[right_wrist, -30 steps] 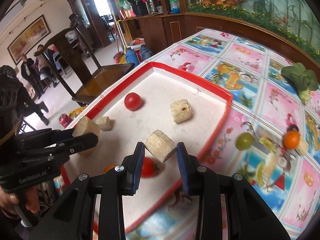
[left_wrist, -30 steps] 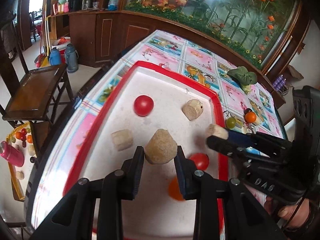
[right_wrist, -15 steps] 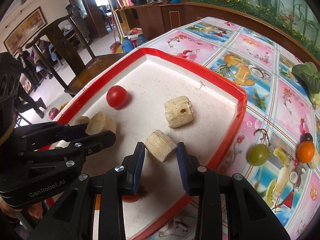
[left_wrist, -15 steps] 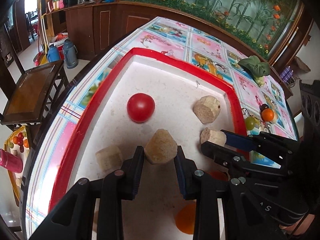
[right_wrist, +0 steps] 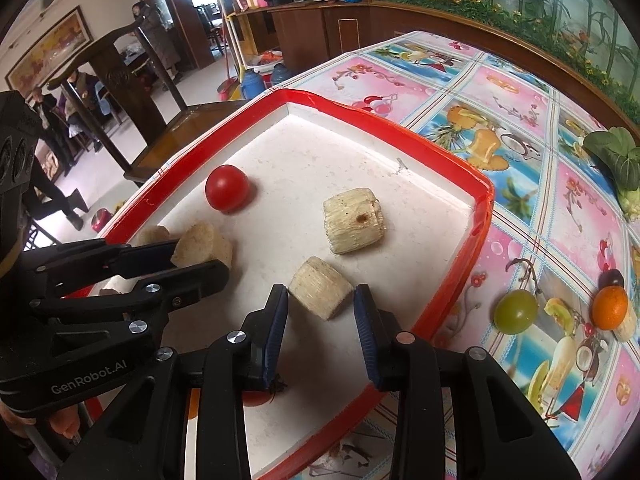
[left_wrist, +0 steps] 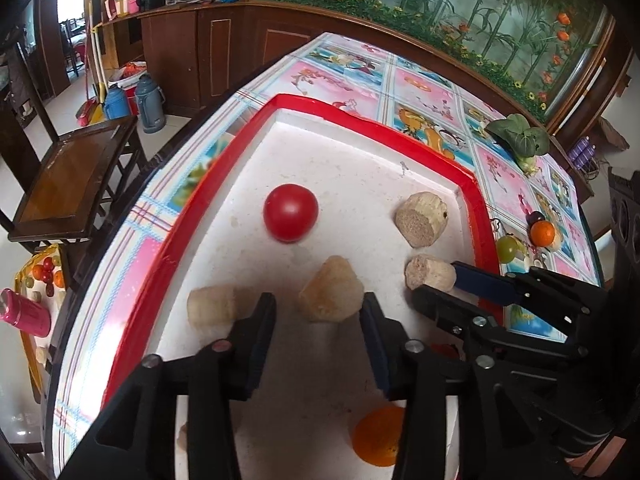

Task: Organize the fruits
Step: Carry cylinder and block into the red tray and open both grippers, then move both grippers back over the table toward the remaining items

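Note:
Between the fingers of my left gripper (left_wrist: 318, 316) lies a beige fibrous chunk (left_wrist: 330, 296) on the floor of the red-rimmed white tray (left_wrist: 476, 204). The jaws are opening, and the left pad stands clear of the chunk. My right gripper (right_wrist: 320, 312) is shut on a smaller ridged chunk (right_wrist: 320, 294), low over the tray near its right rim. A red tomato (left_wrist: 291, 218), two more loose chunks (left_wrist: 420, 220) (left_wrist: 212, 308) and an orange fruit (left_wrist: 378, 436) also lie in the tray. A red fruit is partly hidden under the right gripper.
On the flowered tablecloth right of the tray sit a green grape (right_wrist: 516, 312), a small orange (right_wrist: 610, 307) and a leafy vegetable (right_wrist: 616, 156). The table edge runs along the tray's left side, with a wooden chair (left_wrist: 72, 176) and a low tray of fruit (left_wrist: 40, 276) beyond.
Both grippers have sunk toward the tray with their chunks. The left jaws have spread and its chunk now rests on the tray floor. The right jaws still hold their chunk.

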### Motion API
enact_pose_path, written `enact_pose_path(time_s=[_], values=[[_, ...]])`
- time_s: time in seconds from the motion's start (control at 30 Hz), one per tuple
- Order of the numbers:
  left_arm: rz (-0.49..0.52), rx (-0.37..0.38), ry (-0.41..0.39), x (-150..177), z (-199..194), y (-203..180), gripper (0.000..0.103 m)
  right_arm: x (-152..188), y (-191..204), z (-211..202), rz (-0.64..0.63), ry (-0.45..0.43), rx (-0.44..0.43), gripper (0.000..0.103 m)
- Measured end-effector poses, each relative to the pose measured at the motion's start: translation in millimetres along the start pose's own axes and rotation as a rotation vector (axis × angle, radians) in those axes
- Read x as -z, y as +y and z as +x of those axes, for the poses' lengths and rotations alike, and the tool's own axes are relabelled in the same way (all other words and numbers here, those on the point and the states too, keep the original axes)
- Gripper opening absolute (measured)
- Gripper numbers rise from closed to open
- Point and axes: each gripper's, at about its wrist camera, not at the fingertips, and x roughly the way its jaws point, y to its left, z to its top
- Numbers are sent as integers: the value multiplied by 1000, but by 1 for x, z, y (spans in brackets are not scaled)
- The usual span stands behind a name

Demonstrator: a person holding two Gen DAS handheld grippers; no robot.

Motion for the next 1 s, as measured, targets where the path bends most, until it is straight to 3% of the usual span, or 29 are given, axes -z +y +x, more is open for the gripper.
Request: enact_pose_path(time_s=[0.1,0.53,0.63,1.0], values=[[-14,-12,-7,2,-4,1,58,3,-1,-5,9,-2,13,39],[-30,-32,-37,23,-33,-11,65,26,8,-41,22,-43,27,39],[-30,-20,-39,29,-40,-17,67,34,7,-52,40,-53,33,46],[58,5,-58,52,-57,-73,75,88,-12,-91,107,-79,47,48]])
